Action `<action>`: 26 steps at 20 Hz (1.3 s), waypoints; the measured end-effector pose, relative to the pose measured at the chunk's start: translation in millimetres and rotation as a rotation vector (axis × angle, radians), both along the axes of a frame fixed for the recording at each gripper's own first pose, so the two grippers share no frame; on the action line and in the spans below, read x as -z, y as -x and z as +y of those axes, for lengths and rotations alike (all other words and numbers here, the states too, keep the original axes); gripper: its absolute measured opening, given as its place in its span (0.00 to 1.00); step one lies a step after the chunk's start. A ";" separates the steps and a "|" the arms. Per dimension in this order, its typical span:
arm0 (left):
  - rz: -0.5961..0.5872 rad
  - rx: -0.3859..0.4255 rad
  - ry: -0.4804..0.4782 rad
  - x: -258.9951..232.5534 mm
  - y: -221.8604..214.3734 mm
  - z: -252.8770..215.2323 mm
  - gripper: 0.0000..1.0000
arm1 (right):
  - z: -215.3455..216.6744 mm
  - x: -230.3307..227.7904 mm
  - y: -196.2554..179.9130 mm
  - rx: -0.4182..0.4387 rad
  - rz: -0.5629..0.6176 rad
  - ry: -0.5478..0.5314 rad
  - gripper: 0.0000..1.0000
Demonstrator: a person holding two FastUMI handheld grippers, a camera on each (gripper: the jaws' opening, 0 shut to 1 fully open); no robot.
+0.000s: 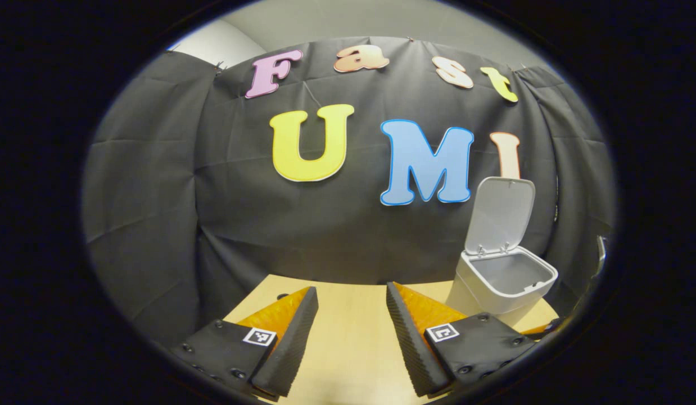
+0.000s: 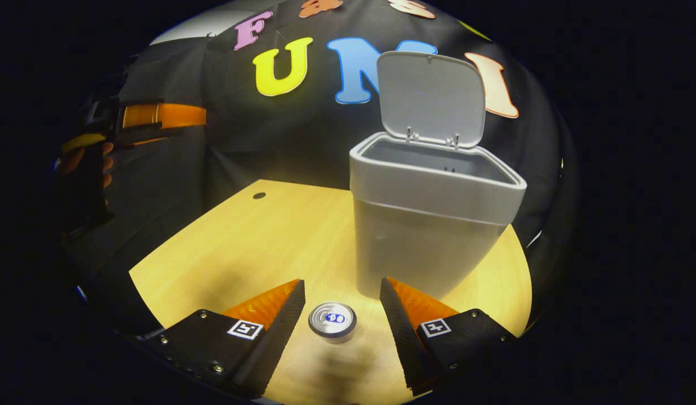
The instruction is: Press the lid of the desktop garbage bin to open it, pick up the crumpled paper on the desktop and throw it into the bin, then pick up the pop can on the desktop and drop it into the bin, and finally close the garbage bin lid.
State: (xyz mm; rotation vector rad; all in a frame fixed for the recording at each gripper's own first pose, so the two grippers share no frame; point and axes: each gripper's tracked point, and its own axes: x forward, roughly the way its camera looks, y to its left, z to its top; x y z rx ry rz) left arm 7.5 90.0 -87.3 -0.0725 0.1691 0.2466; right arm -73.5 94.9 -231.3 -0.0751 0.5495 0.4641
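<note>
Between the right gripper (image 2: 339, 326) jaws — spread, touching nothing — pop can (image 2: 332, 322) stands upright on the table (image 2: 241, 242). Thin-walled, light, slick: pinch mid-body, gently. Bin (image 2: 432, 225) beyond, lid (image 2: 430, 98) up. Left gripper (image 1: 352, 332) jaws spread, empty.

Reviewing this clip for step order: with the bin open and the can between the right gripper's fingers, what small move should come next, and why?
Probably lower the right gripper a little and close it on the pop can. The can stands upright on the table, between the open fingers and untouched, and the garbage bin just behind has its lid raised, ready to receive it.
</note>
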 end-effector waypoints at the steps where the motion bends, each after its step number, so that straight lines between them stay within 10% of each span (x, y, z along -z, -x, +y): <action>1: 0.002 -0.002 0.000 -0.2 -0.8 0.9 0.79 | 1.5 7.2 0.5 -0.004 0.015 0.010 0.86; 26: 0.041 -0.021 0.003 10.1 12.2 30.2 0.81 | 20.7 94.7 -7.5 -0.030 0.204 0.114 0.84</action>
